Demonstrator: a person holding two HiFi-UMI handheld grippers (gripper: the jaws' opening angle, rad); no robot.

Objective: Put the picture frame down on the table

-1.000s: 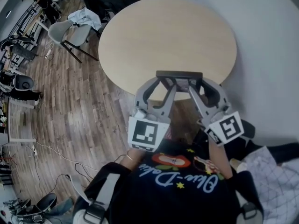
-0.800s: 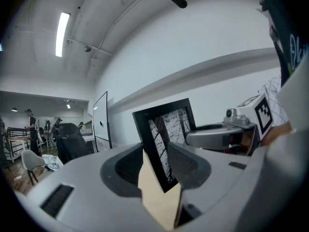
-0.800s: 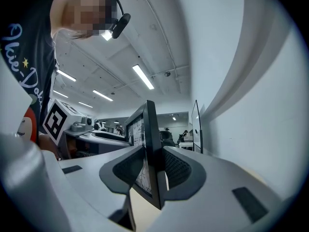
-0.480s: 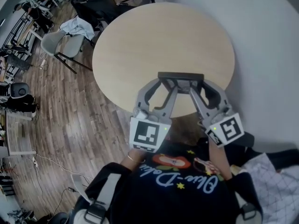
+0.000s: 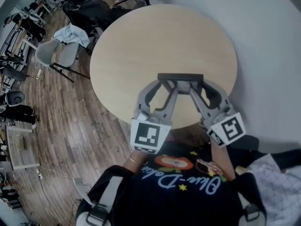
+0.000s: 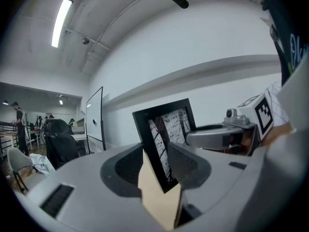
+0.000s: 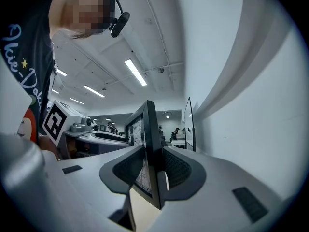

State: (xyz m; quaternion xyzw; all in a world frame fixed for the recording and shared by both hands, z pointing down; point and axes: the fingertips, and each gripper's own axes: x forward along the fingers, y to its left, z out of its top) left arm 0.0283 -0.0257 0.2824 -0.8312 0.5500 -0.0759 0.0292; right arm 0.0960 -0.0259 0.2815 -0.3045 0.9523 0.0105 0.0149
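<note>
Grey left gripper (image 5: pixel 166 84) and grey right gripper (image 5: pixel 197 84), lower centre, each clamped on one end of black rectangular picture frame (image 5: pixel 181 77). Frame held upright, mid-picture, over near edge of round light-wood table (image 5: pixel 160 36).

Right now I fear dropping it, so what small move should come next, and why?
Probably lower both hands together, straight down. The frame stands upright, clamped at its ends by the left hand-held gripper and the right hand-held gripper. It hangs over the near part of the table, seemingly not touching it.
</note>
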